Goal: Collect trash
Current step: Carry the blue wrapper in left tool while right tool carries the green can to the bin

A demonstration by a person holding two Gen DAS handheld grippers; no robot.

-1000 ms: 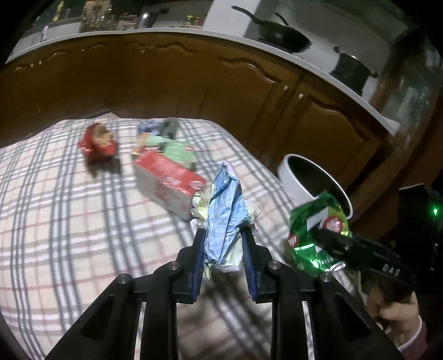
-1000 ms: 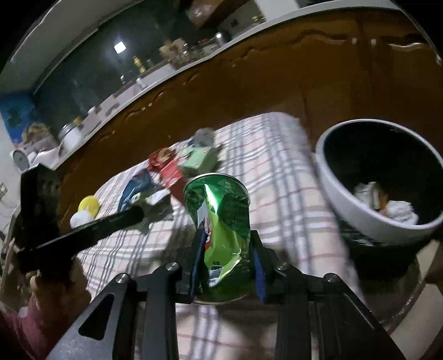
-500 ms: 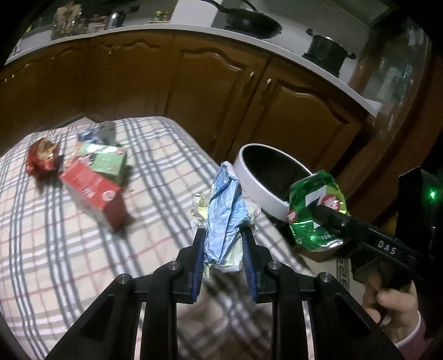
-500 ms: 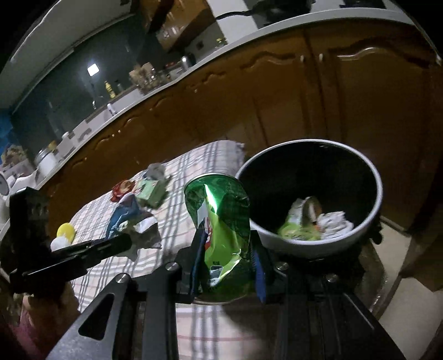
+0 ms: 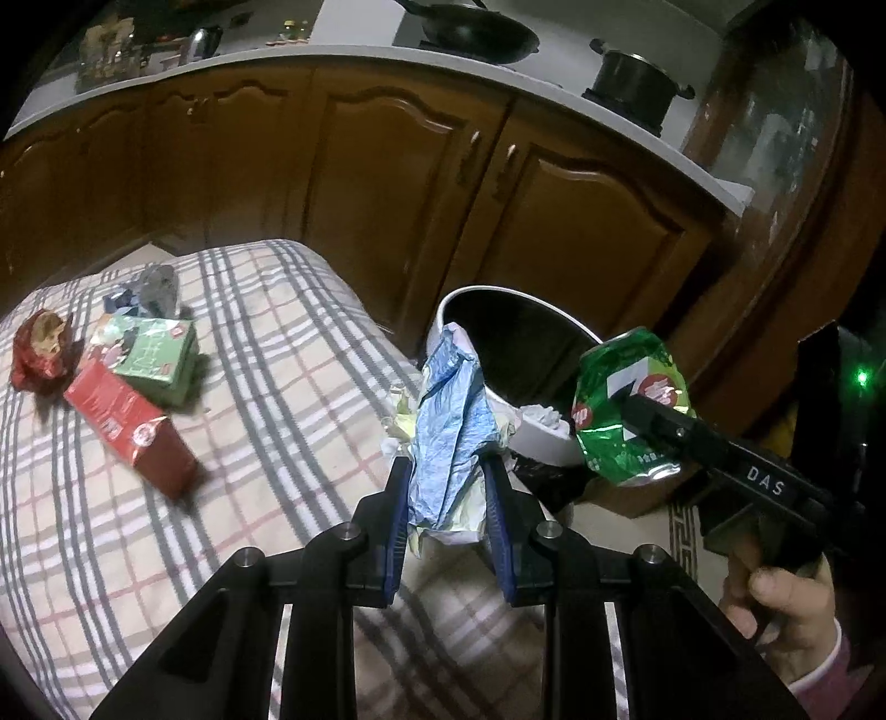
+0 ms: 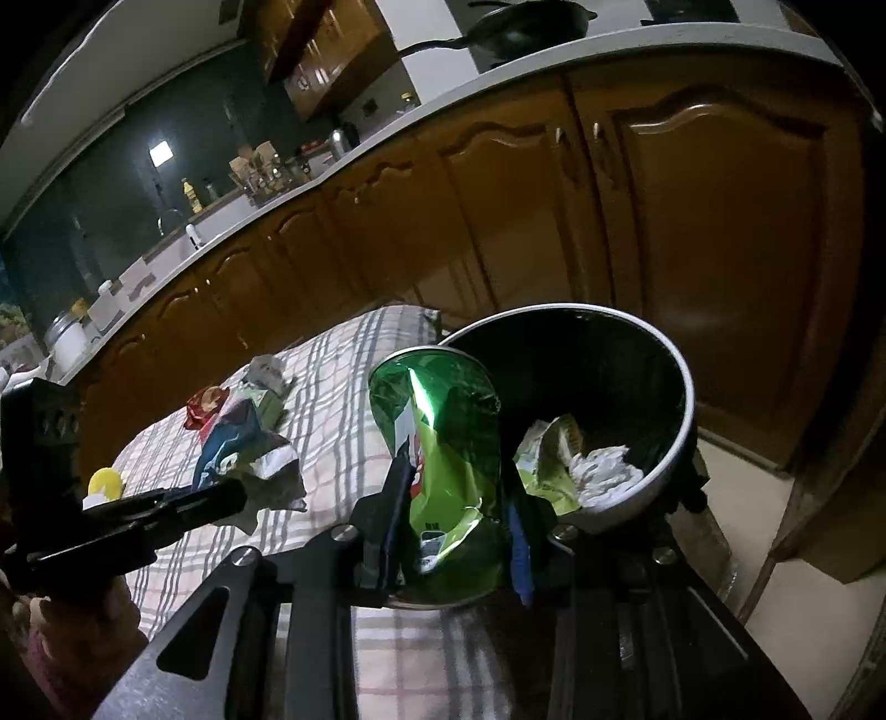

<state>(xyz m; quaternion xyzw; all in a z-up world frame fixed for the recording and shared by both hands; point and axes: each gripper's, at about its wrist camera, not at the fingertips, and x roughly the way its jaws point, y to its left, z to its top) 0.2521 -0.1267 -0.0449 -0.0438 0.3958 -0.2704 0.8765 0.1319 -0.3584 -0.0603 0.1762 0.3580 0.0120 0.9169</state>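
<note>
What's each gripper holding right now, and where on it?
Left gripper: crumpled blue wrapper, lower half. Right gripper: crushed green can, sides near bottom.

Dim kitchen light, my fisheye views bending the countertop (image 5: 343,52) into an arc and blackening every corner. A bright ceiling panel reflected in the dark window (image 6: 159,152) is the one visible source. Glare streaks the crushed green can (image 6: 443,443) I hold; the red carton (image 5: 130,429) casts a soft shadow on the plaid cloth (image 5: 266,399). Far cabinets (image 6: 692,221) look grainy, slightly smeared.
</note>
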